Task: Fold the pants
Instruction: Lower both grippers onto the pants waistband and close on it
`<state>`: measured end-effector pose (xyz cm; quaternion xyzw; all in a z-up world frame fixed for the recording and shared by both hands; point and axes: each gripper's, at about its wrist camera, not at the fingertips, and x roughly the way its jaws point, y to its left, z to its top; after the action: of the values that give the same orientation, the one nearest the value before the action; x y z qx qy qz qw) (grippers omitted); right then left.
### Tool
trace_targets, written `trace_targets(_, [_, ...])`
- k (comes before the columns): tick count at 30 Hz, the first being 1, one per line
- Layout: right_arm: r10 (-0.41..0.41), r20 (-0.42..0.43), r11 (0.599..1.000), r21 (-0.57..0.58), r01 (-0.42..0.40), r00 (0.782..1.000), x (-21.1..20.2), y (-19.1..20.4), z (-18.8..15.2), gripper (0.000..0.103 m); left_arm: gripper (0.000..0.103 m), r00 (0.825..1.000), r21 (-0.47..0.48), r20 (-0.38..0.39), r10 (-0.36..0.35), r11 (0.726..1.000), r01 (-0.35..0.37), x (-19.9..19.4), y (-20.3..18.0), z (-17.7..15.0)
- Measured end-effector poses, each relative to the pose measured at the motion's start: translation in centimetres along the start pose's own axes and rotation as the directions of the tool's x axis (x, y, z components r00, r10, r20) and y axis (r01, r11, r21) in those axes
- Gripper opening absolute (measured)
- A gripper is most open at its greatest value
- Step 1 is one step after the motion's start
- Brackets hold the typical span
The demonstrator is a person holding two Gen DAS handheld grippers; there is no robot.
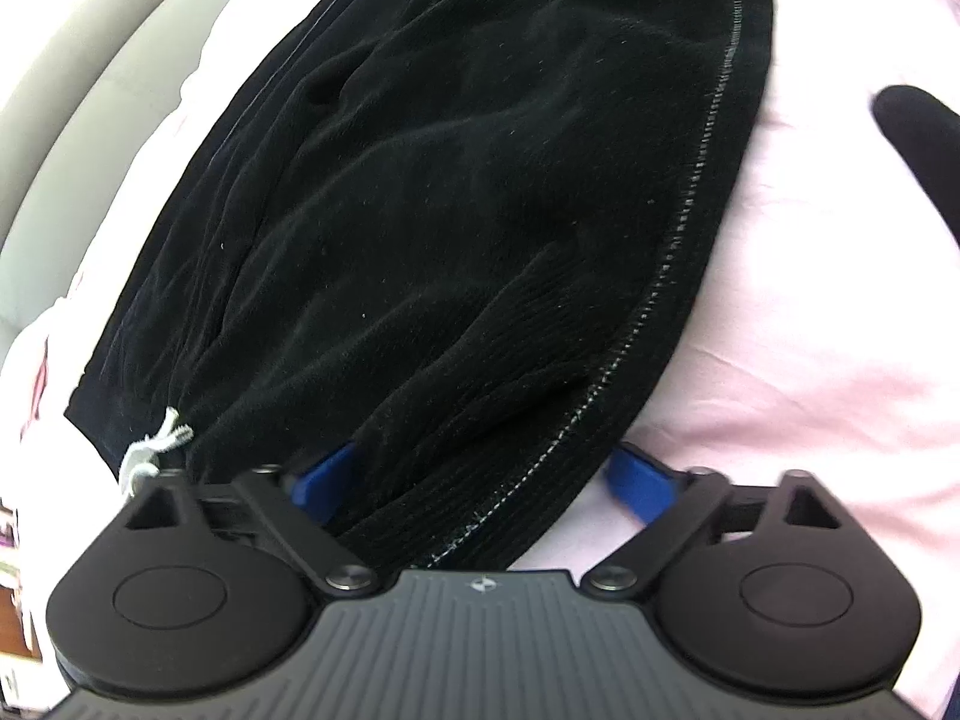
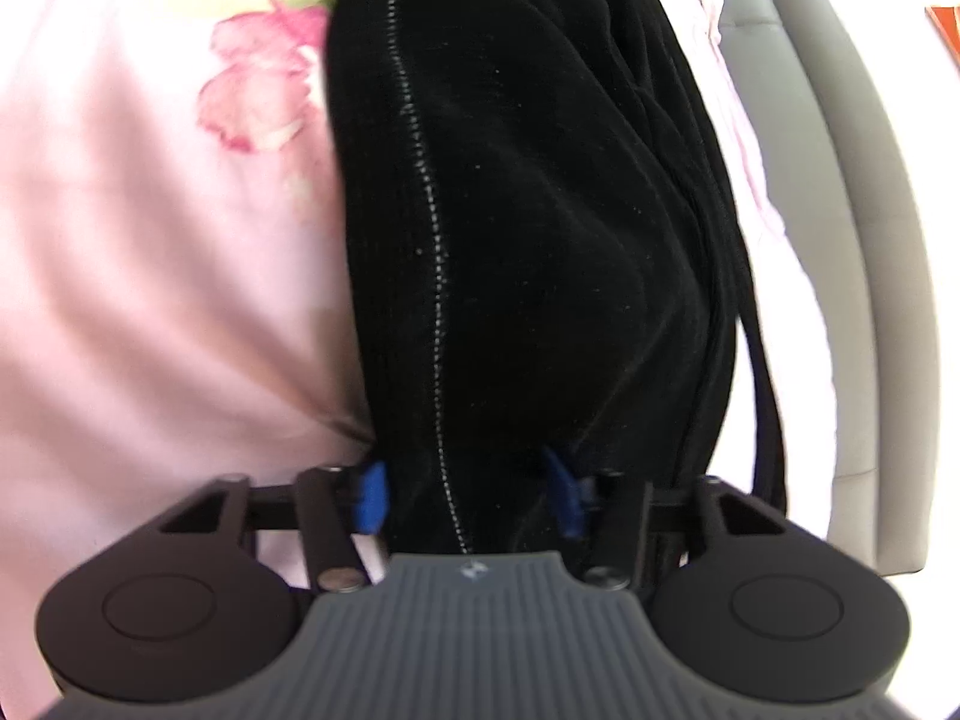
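Note:
Black corduroy pants point(image 1: 456, 192) lie rumpled on a pink sheet point(image 1: 798, 312), with a white-stitched seam point(image 1: 672, 264) along their right edge. My left gripper point(image 1: 480, 480) stands open and wide at the near end of the pants. Its left blue pad point(image 1: 324, 474) is half under the cloth, and its right pad point(image 1: 639, 480) sits clear on the sheet. A white drawstring point(image 1: 156, 450) pokes out at the left. In the right wrist view the pants point(image 2: 540, 210) fill the middle. My right gripper point(image 2: 468, 498) is shut on a bunched fold of them, blue pads point(image 2: 369, 504) pressing from both sides.
The sheet carries a pink flower print point(image 2: 264, 78). A grey padded bed edge point(image 2: 864, 228) curves along the right of the right wrist view and along the left of the left wrist view point(image 1: 66, 90). A blurred black shape point(image 1: 918, 150) intrudes at the right.

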<state>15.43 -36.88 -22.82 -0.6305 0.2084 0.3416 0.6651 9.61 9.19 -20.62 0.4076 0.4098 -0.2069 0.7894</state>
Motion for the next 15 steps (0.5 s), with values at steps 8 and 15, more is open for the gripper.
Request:
trace_targets(8, [-0.085, 0.003, 0.996, -0.039, 0.086, 0.996, 0.0, 0.6, -1.1, 0.039, 0.063, 0.998, 0.107, 0.023, 0.053, 0.993, -0.056, -1.2, 0.3, -1.0])
trace_targets(15, [-0.143, -0.003, 0.988, -0.063, 0.143, 0.990, 0.1, 1.4, -2.7, 0.050, 0.070, 0.996, 0.116, 0.004, 0.086, 0.990, -0.086, -1.3, 1.0, -2.3])
